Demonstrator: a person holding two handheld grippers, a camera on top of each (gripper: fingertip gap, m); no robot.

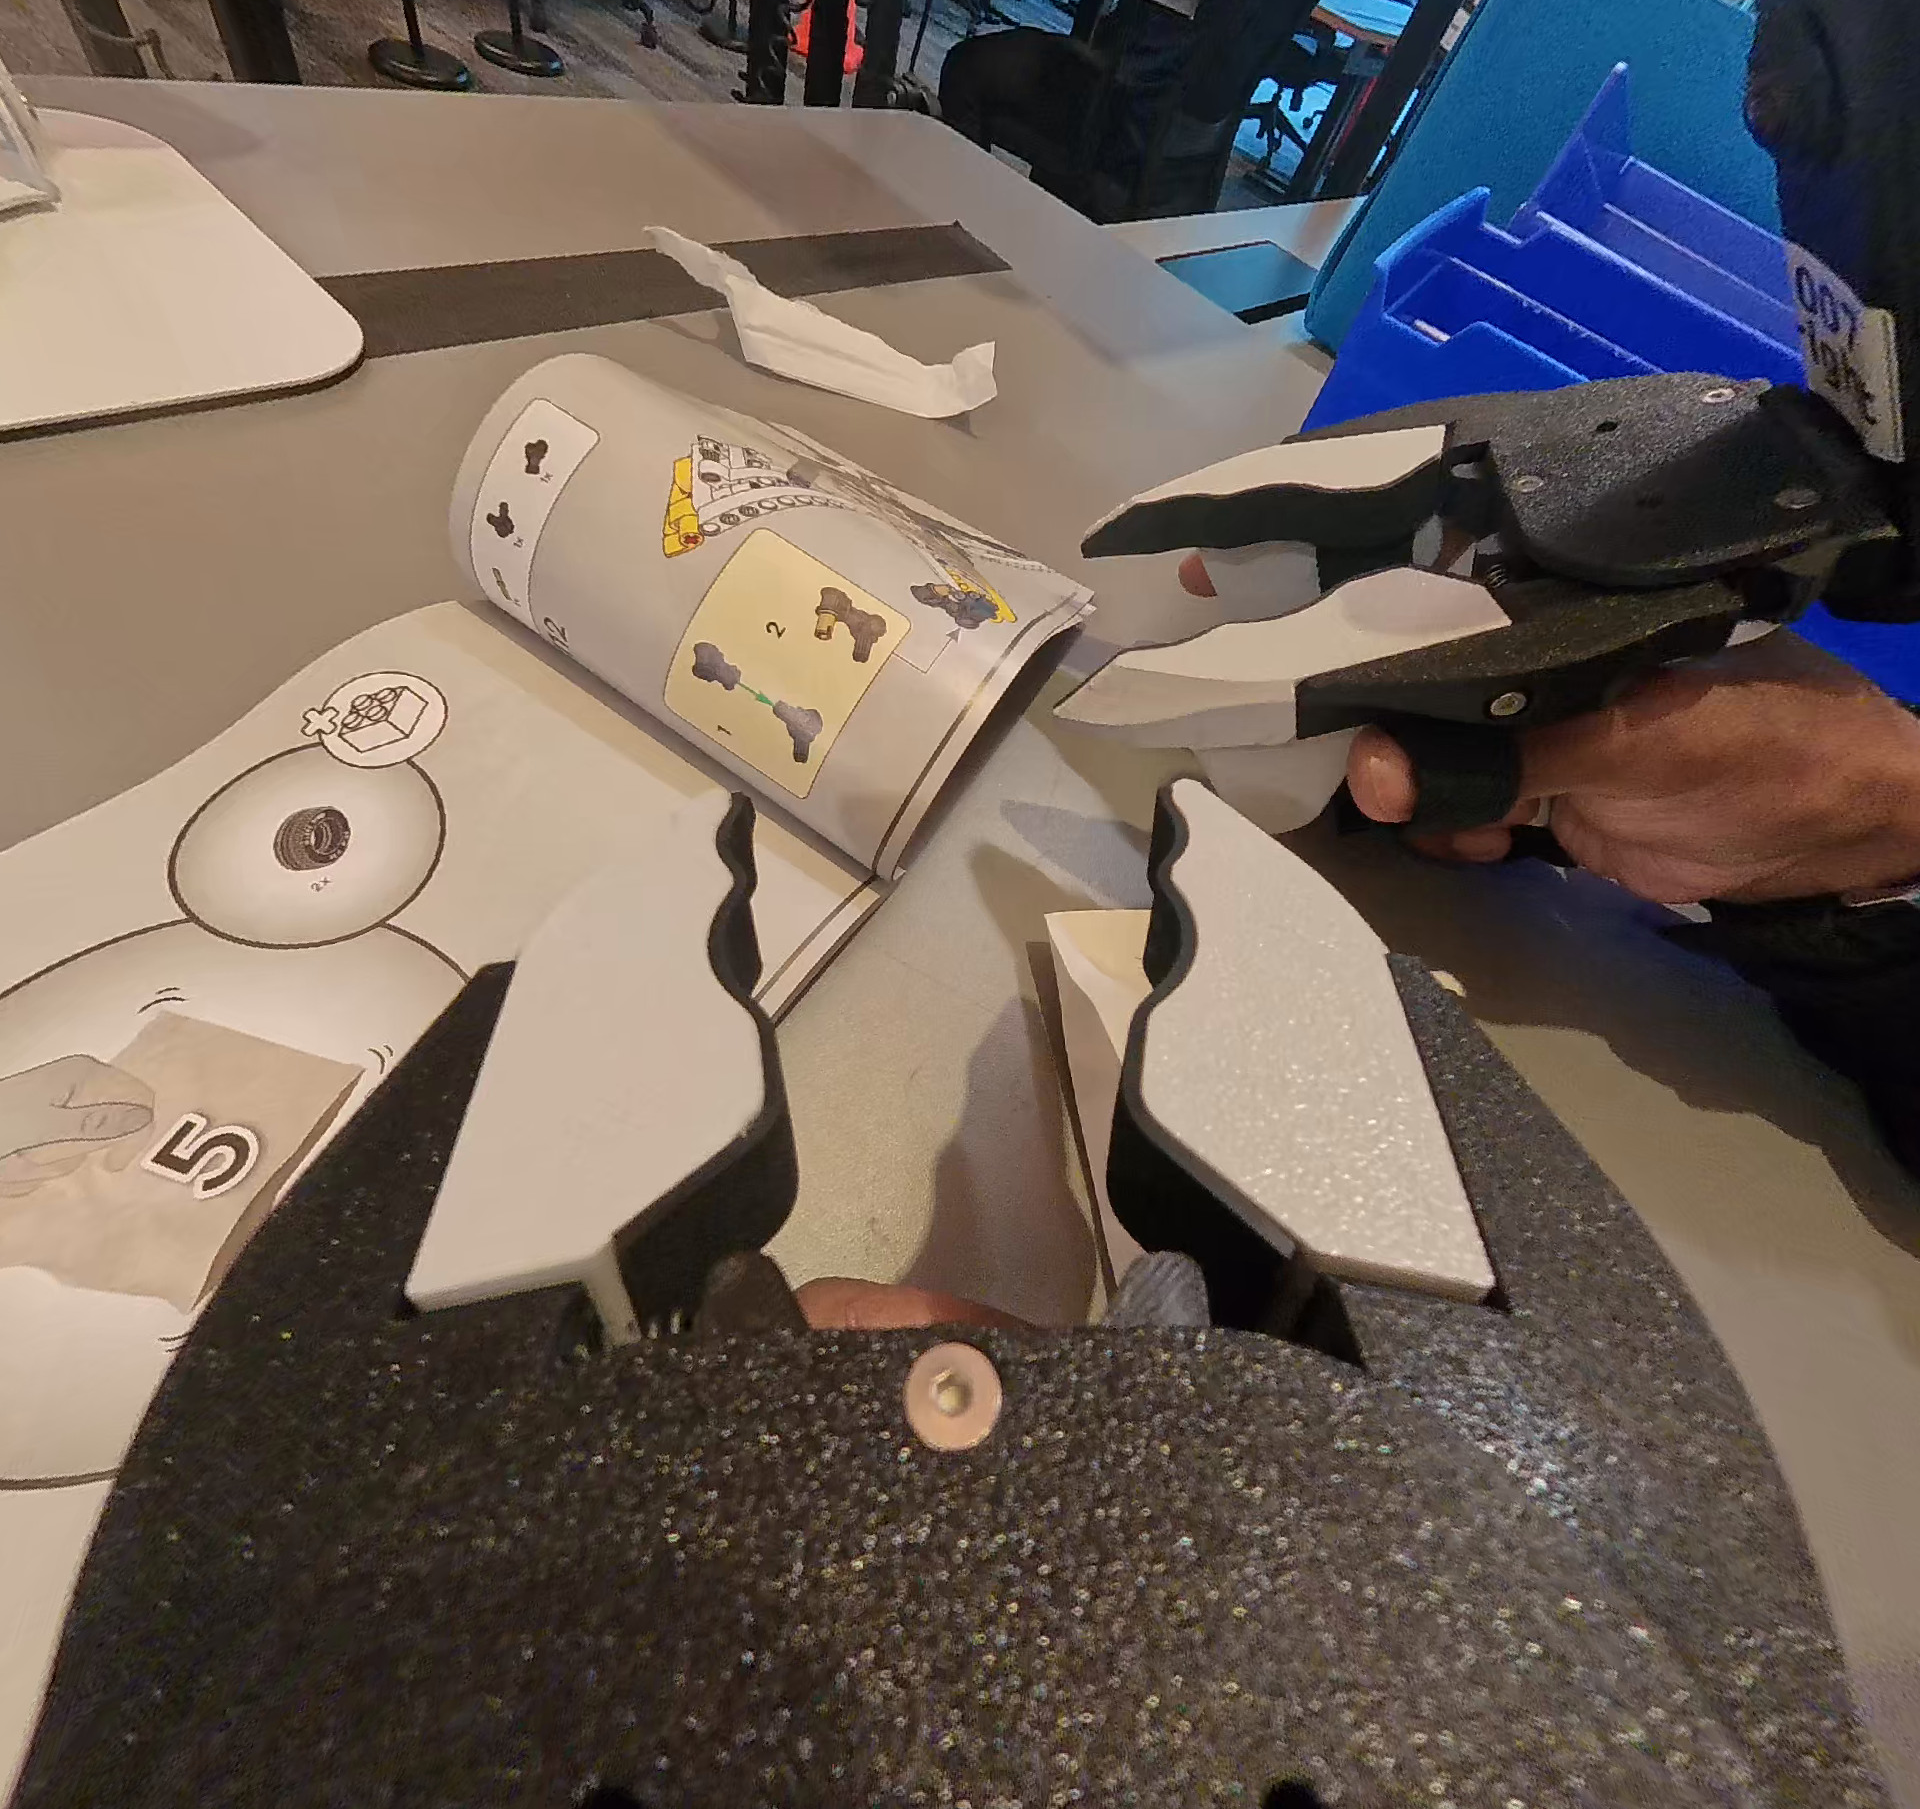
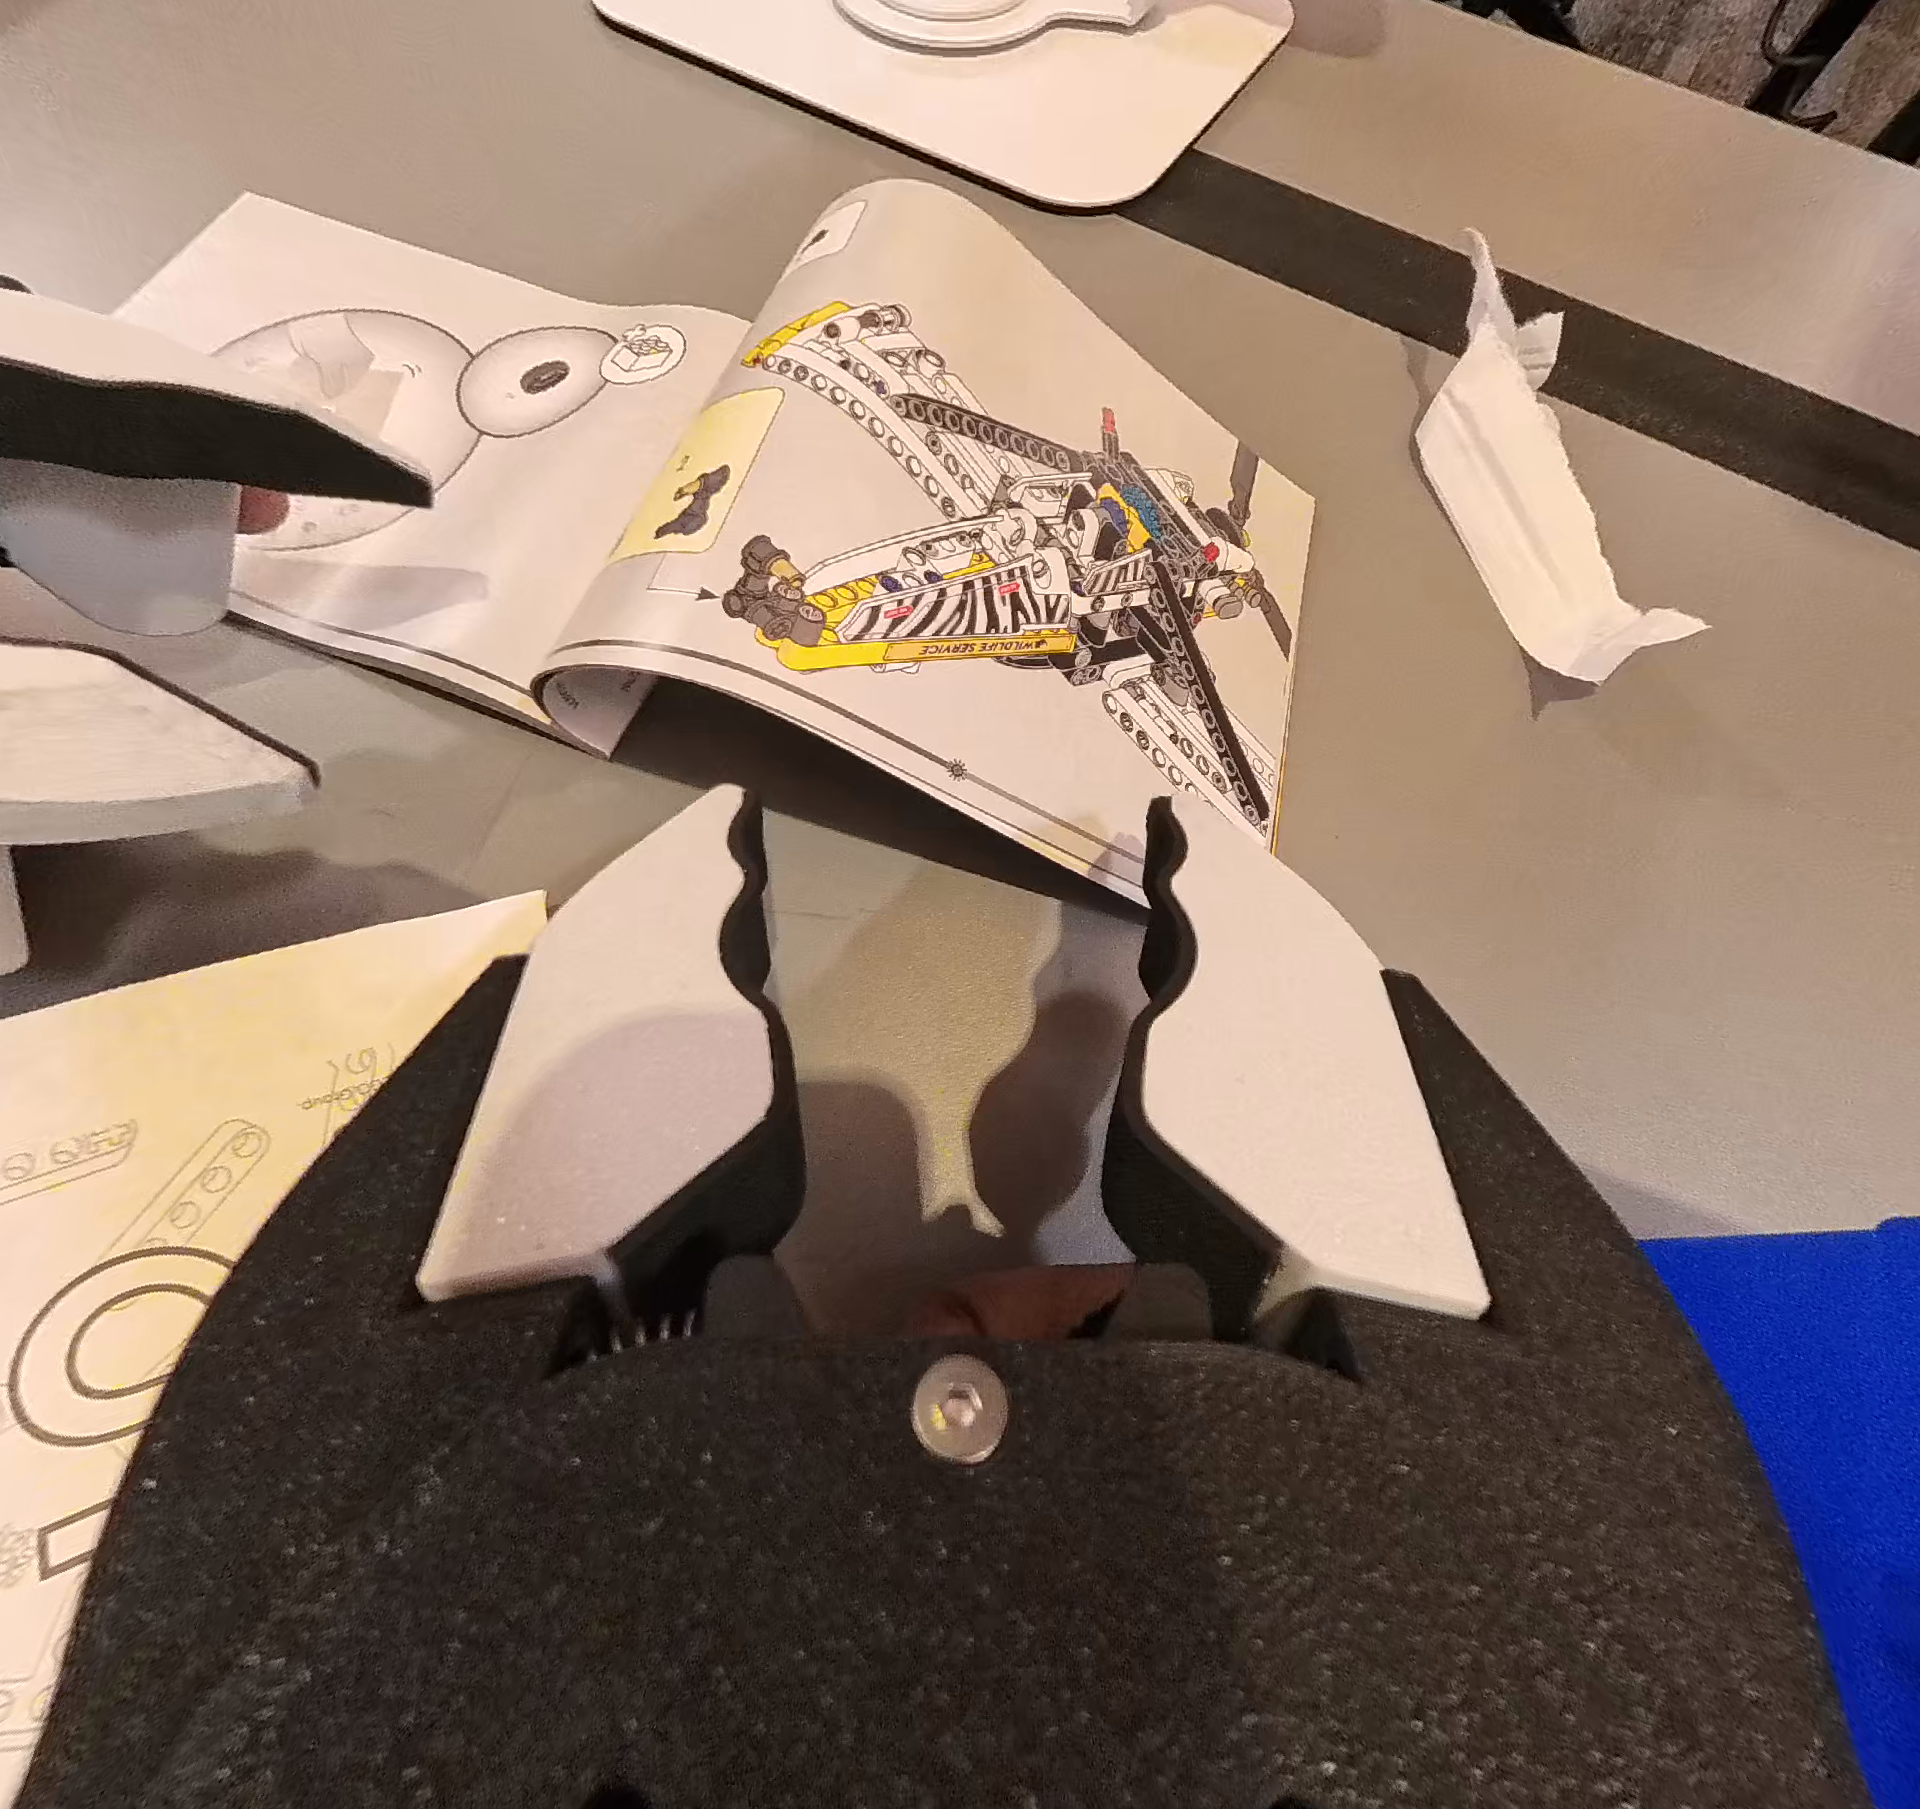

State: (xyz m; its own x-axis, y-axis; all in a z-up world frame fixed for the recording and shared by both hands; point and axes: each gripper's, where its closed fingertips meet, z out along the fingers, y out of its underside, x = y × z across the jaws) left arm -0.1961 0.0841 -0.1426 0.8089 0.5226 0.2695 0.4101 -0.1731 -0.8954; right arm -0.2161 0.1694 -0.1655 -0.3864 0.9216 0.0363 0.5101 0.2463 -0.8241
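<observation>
An open instruction booklet (image 1: 343, 886) lies on the grey table (image 1: 520, 201). Its right-hand page (image 1: 748, 596) arches up in a curl. It shows a yellow and zebra-striped model (image 2: 997, 575). My left gripper (image 1: 956, 819) is open and empty, hovering over the booklet's near corner and bare table. My right gripper (image 2: 951, 824) is open and empty, its fingertips just short of the curled page's free edge (image 2: 1039, 824). In the left wrist view the right gripper (image 1: 1075, 629) stands wide open beside that page edge without pressing on it. The left gripper (image 2: 364, 632) shows at the left of the right wrist view.
A torn white paper wrapper (image 1: 831, 336) lies behind the booklet. A white stand base (image 2: 935, 45) sits at the far side. A cream printed sheet (image 2: 208, 1084) lies near me. A blue bin (image 1: 1558, 284) stands at the right. A black strip (image 1: 520, 305) crosses the table. My left gripper's tips are some 25 cm from the white stand base (image 2: 935, 45).
</observation>
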